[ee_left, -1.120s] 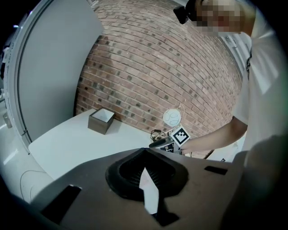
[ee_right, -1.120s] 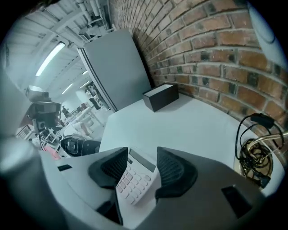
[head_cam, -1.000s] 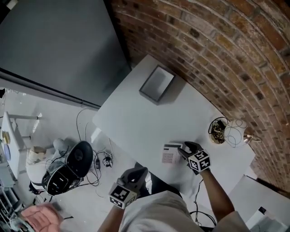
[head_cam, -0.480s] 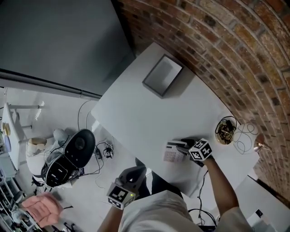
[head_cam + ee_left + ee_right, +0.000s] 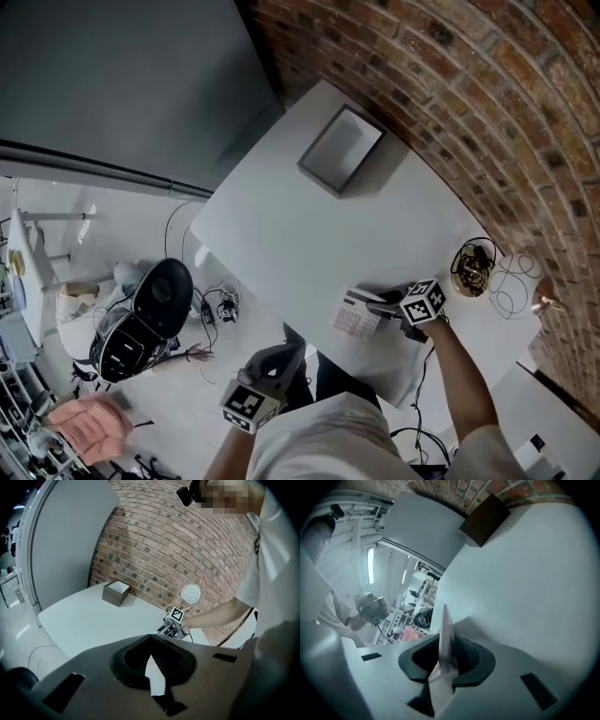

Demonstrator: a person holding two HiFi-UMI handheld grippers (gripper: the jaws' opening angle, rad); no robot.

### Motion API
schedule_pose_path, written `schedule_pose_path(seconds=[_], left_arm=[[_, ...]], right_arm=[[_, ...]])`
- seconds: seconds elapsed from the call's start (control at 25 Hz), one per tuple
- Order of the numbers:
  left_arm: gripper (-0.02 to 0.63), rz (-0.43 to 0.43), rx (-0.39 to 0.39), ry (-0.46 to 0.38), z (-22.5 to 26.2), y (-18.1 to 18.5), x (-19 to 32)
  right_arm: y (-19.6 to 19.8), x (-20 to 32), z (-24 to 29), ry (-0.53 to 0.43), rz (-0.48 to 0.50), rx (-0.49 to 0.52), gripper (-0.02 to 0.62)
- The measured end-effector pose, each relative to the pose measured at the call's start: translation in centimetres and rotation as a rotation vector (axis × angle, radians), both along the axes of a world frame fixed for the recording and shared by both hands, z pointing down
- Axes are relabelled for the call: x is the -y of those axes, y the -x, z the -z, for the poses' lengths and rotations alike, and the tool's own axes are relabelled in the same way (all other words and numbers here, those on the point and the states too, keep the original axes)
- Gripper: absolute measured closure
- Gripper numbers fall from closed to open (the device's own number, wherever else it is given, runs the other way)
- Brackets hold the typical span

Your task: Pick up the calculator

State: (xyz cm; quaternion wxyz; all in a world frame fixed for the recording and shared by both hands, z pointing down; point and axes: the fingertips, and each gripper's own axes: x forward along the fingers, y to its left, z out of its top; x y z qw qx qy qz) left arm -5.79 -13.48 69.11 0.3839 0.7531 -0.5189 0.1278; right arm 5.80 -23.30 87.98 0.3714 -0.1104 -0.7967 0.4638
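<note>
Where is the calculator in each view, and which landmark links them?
Head view: calculator, near edge of the table, centre-right.
Left gripper view: too small to tell.
Right gripper view: edge-on in the right gripper, jaws just closing on it.
Landmark: the grey box.

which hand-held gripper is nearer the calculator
Right. The right hand-held gripper has just closed its jaws on the calculator; the left hand-held gripper hangs past the near edge of the table, away from it.

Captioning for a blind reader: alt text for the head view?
From above, the right gripper has just closed its jaws on a calculator near the front edge of a white table. A grey box sits at the far end by a brick wall; the left gripper hangs off the table.
</note>
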Motion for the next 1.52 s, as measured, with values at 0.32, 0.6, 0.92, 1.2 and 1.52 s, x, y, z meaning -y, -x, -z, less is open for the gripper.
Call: schedule_pose_path(seconds=[0.32,0.6,0.92,1.2,1.52], left_arm=[[0.591,-0.010,0.000,-0.018,1.1,-0.6,-0.2],[0.591,-0.012,0.006,-0.038,2.1,-1.0,-0.7],[0.591,-0.036,-0.006,-0.078,3.9,-0.5,-1.7],[0.591,-0.083,-0.022,-0.131,5.8,0.8,-3.0],[0.591,-0.186,-0.032,-0.163,7.4,3.6,-6.6]], right_arm=[[-0.1,-0.6,1.3,0.004,-0.145,0.040,0.506],[-0.1,0.6,4.1,0.033,-0.344,0.096,0.506],[-0.8,0.6,9.9,0.049,-0.555,0.165,0.506],[-2.4,-1.7,14.1,-0.002,-0.704,0.159,0.506],[-3.0,-6.2,18.6,-0.010,-0.947,0.198,0.506]])
